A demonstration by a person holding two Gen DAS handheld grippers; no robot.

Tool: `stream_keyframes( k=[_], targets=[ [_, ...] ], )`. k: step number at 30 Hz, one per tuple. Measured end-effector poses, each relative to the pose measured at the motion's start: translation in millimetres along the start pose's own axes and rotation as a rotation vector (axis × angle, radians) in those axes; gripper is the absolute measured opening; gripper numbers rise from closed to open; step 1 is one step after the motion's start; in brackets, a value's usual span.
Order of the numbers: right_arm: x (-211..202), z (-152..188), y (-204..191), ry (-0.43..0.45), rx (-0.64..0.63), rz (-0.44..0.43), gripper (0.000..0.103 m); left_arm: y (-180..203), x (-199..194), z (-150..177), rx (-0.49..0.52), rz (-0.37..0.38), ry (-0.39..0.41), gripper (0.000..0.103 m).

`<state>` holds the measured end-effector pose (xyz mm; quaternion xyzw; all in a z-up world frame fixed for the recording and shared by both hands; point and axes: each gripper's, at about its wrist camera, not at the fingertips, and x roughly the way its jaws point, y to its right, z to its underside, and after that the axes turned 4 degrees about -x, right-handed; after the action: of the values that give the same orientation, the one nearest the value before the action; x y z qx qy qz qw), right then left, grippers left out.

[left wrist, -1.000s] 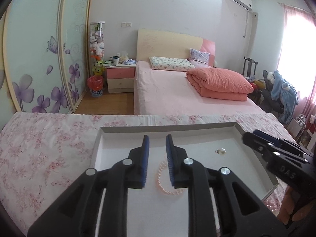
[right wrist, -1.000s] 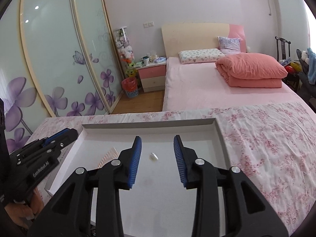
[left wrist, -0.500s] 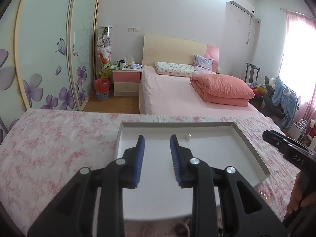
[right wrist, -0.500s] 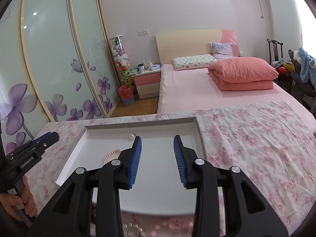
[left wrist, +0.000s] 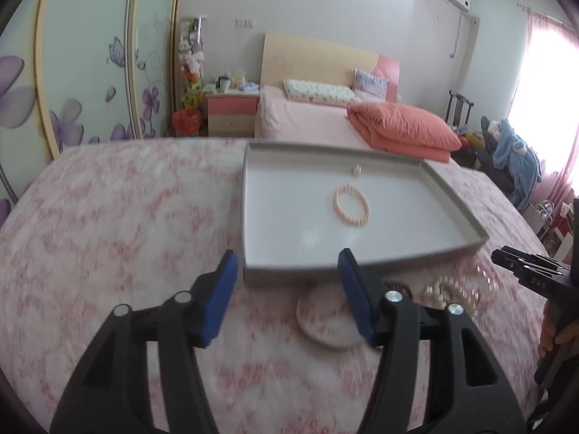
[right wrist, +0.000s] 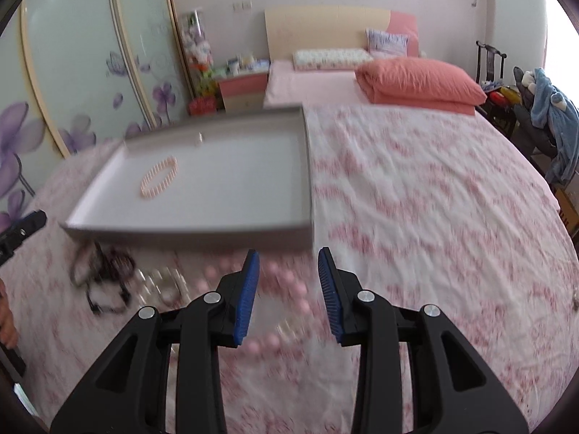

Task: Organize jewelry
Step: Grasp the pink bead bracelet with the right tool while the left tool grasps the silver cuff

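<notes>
- Left gripper (left wrist: pixel 287 282), jaws just widened and empty, may scatter the pale bangle (left wrist: pixel 327 323) at its 6 o'clock
- Right gripper (right wrist: pixel 288 277), parted, empty, could snag tangled pink beads (right wrist: pixel 282 289); coral bracelet (left wrist: pixel 351 205) lies in the tray (left wrist: pixel 362 271) at 12 o'clock

My tray (left wrist: pixel 452 199) sits on the bedspread (left wrist: pixel 108 217) ahead of me, and in it the bead bracelet (left wrist: pixel 351 204) lies near the middle with 1 small earring (left wrist: pixel 356 170) beyond it at 12 o'clock, close to the far wall. Just before the tray's near edge a round dish (left wrist: pixel 325 329) lies on the cloth between my left claw's fingers, with a blurred heap of necklaces (left wrist: pixel 456 293) at its 3 o'clock. Behind the tray at 12 o'clock stands the bed (left wrist: pixel 307 126), a nightstand (left wrist: pixel 231 115) at its left.
</notes>
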<state>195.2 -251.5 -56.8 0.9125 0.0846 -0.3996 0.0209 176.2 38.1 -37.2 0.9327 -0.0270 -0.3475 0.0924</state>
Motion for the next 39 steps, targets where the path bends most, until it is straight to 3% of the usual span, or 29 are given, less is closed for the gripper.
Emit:
stream_keyframes(
  k=[7, 9, 15, 26, 30, 39],
  targets=[
    [15, 17, -1, -0.081, -0.019, 0.046, 0.035, 12, 12, 13, 0.023, 0.013, -0.079, 0.071],
    [13, 20, -3, -0.068, -0.034, 0.058, 0.022, 16, 16, 17, 0.030, 0.027, -0.101, 0.076],
    [10, 21, -9, -0.065, -0.056, 0.059, 0.016, 41, 28, 27, 0.109, 0.009, -0.129, 0.084],
    [12, 18, -8, -0.066, -0.036, 0.038, 0.016, 45, 54, 27, 0.087, -0.070, -0.176, 0.083],
    [13, 17, -4, -0.066, -0.033, 0.033, 0.016, 42, 56, 24, 0.066, -0.052, -0.176, 0.067],
    [13, 17, -4, -0.066, -0.031, 0.032, 0.016, 41, 57, 27, 0.056, -0.075, -0.185, 0.072]
  ],
)
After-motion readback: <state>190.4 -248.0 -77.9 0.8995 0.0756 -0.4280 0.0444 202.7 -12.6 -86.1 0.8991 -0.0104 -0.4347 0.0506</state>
